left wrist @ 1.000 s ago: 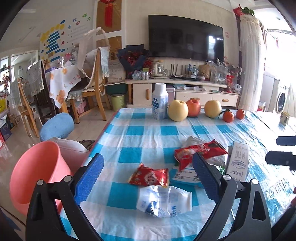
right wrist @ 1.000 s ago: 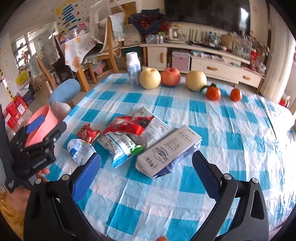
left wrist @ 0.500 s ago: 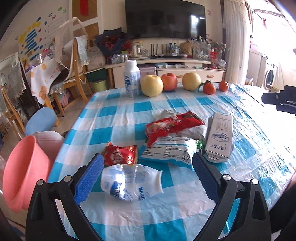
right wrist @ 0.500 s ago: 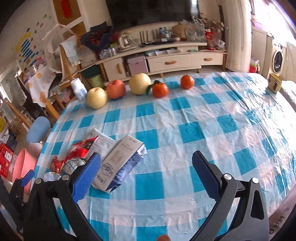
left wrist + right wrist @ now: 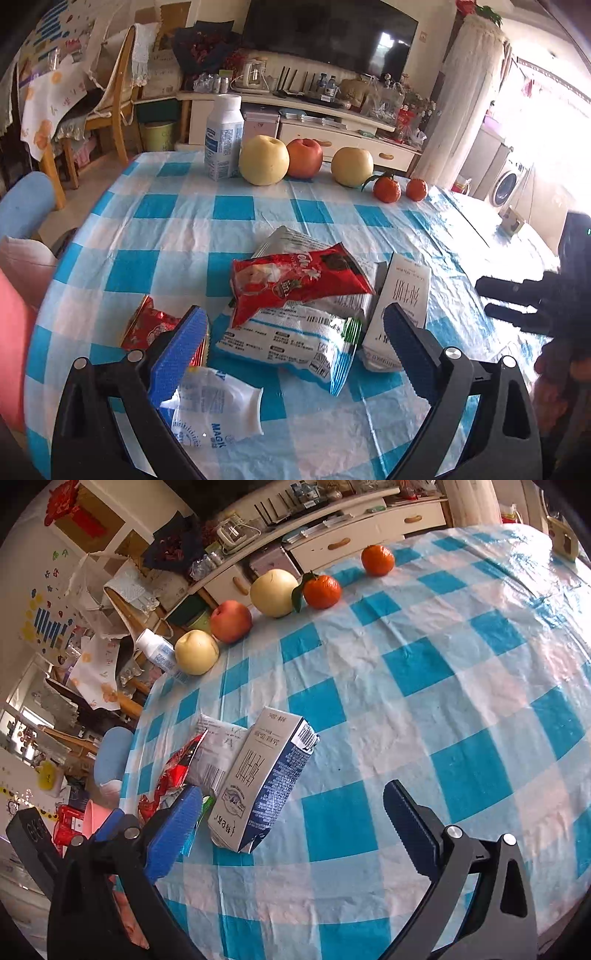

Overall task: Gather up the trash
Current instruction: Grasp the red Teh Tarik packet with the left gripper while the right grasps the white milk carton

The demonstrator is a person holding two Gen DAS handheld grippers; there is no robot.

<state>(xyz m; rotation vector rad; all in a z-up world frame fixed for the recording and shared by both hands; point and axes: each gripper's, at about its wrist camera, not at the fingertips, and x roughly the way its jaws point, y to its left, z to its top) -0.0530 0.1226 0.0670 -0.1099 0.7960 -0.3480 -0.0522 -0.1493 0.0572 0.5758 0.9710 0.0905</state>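
Both the left hand-held gripper (image 5: 291, 343) and the right hand-held gripper (image 5: 291, 823) are held spread wide, empty. A crumpled white plastic bottle (image 5: 212, 406) lies under the left one's near finger. Ahead are piled a red snack wrapper (image 5: 299, 280), a white-and-blue pouch (image 5: 288, 339) and a white-and-blue carton (image 5: 258, 779), on the blue-checked table (image 5: 424, 672). Apples, pears and oranges are lined along the far edge, before a television cabinet.

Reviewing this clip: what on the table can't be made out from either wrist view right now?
- Small red wrapper: left wrist view, partly behind the left claw finger.
- Crushed plastic bottle: same view, lower part behind the claw's frame.
- Grey-white packet: mostly under the red snack bag.
- Pink bin: right wrist view, blocked by the right claw.
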